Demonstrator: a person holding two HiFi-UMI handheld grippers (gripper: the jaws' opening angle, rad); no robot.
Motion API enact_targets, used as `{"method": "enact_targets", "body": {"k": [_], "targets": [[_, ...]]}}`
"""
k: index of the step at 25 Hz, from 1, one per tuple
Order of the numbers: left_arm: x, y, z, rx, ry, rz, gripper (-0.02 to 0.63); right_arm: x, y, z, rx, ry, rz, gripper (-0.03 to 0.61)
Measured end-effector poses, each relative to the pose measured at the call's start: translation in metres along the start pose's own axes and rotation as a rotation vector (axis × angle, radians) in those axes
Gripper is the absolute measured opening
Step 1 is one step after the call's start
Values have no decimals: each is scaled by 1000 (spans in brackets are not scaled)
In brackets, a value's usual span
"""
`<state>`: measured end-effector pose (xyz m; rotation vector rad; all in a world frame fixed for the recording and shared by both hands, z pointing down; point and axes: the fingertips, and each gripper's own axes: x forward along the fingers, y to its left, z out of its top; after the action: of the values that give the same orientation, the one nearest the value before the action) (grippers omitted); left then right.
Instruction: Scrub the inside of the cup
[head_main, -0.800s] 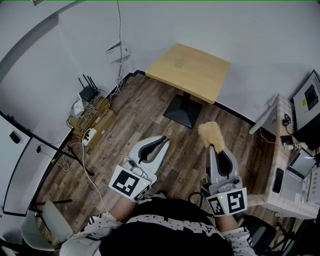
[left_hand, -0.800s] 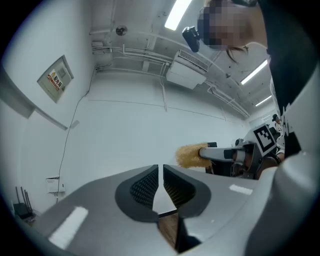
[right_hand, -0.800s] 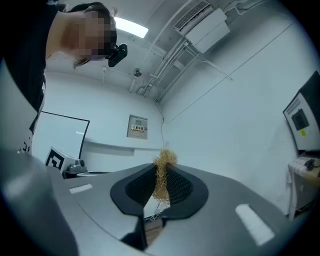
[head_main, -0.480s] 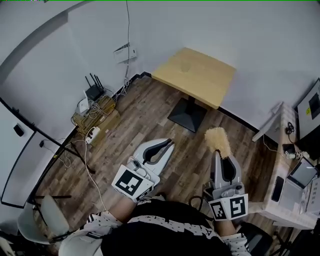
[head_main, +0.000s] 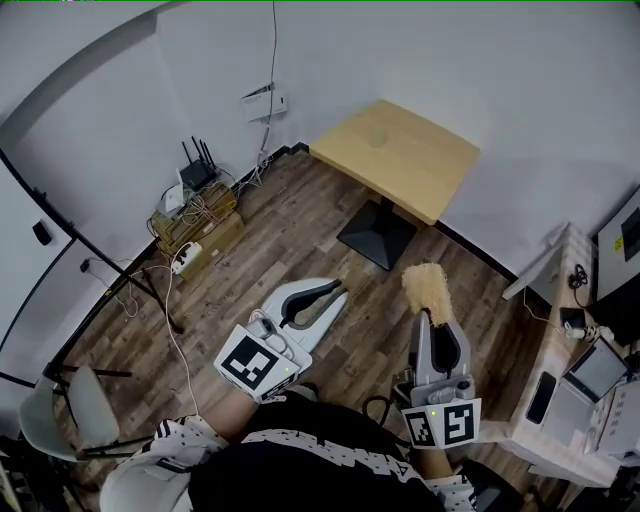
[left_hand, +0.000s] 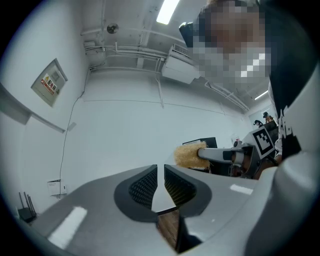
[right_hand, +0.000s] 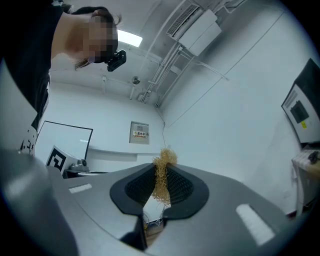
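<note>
While the right tool (head_main: 430, 318) pinches the scrubber (head_main: 425, 285) and the left tool (head_main: 335, 291) is pressed almost together, empty, the cup (head_main: 378, 137) sits toward the desk's (head_main: 430, 170) far edge, well apart from both. Looks like scrubbing hasn't begun.

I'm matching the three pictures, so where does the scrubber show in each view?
Head view: the scrubber is right of centre, sticking out of the right gripper.
Left gripper view: right of centre, just above the near jaws, on the tip of the far gripper.
Right gripper view: dead centre, pinched between the jaws.
Shared landmark: the right gripper that holds it shows in all three.
</note>
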<state>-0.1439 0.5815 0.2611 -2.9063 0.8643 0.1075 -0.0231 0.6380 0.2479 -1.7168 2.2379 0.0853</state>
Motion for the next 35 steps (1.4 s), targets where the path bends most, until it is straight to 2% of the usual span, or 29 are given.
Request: {"method": "enact_targets", "body": {"k": [6,12,17,22,29,35], "targets": [[-3,-5,-4,34,49,51,41,-7,1,-8,-1,15,40,64],[13,-13,-14,19,67,2,32,-4,-13,-10,-28,29,15,64],[40,9,-20,-14,25,-50,6,14,-30,-15,-59,45,-50,66],[75,48,-24,-27,-2,-132,2,64,-44,-28,-102,56,-90,66],[111,136,-33,-42,-11,-106,2,145,-54,-49,-122,76,-107,66],[129,201,-43,-40,-17,-99,2,208,-56,-75,-93,98,-116,66]]}}
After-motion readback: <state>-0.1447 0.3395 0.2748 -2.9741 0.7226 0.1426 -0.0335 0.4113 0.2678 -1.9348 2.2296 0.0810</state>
